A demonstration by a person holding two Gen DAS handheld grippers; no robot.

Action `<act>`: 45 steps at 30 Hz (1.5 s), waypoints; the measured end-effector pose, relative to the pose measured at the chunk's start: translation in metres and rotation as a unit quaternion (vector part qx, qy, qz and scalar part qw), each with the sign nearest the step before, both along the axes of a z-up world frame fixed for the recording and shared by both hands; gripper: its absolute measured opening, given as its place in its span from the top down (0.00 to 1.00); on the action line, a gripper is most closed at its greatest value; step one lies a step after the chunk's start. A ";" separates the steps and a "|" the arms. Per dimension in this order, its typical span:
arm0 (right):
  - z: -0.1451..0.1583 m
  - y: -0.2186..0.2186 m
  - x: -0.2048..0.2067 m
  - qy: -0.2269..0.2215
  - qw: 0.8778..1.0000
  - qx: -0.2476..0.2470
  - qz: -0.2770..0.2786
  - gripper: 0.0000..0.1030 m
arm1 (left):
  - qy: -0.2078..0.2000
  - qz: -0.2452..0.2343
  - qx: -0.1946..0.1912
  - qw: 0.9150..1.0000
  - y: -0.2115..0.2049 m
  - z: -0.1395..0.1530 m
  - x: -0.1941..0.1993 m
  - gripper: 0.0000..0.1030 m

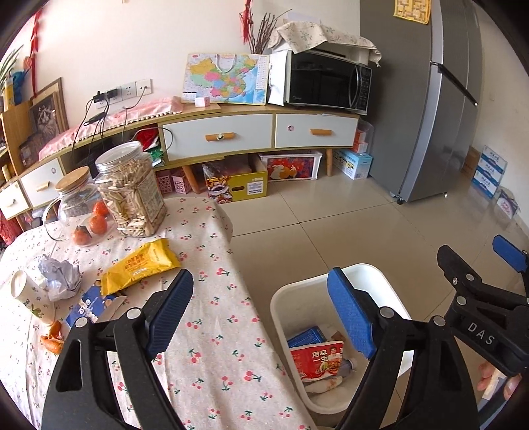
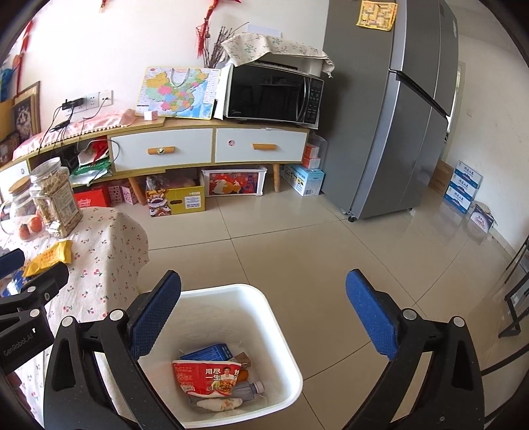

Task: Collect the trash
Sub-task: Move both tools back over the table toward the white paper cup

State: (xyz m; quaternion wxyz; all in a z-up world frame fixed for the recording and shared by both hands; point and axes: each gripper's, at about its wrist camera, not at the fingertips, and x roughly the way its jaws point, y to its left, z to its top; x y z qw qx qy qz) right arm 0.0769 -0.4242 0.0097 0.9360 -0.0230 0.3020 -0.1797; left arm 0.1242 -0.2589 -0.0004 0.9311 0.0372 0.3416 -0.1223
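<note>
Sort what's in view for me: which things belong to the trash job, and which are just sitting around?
Job:
bin
red packet in the bin
yellow wrapper
crumpled paper
paper cup
orange peel
blue box

Lying about:
snack jar
glass jar
microwave
fridge

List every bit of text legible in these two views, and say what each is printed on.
"DAS": right tongs, on the black body.
"GenRobot.AI": left tongs, on the black body.
"用尽一生": red packet in the white bin.
"Midea", faint: microwave.
Too small or blurred: yellow packet, snack jar label, map, floor boxes, fridge note.
</note>
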 end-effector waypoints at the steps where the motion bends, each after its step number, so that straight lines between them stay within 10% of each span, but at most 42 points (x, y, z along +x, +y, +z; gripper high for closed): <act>1: 0.000 0.006 0.001 0.000 1.000 -0.002 0.005 0.07 | 0.000 0.005 0.001 1.000 0.006 -0.001 0.000 0.21; 45: -0.026 0.243 0.077 0.035 0.988 0.000 0.150 0.07 | 0.077 0.228 0.036 0.970 0.293 -0.049 0.043 0.14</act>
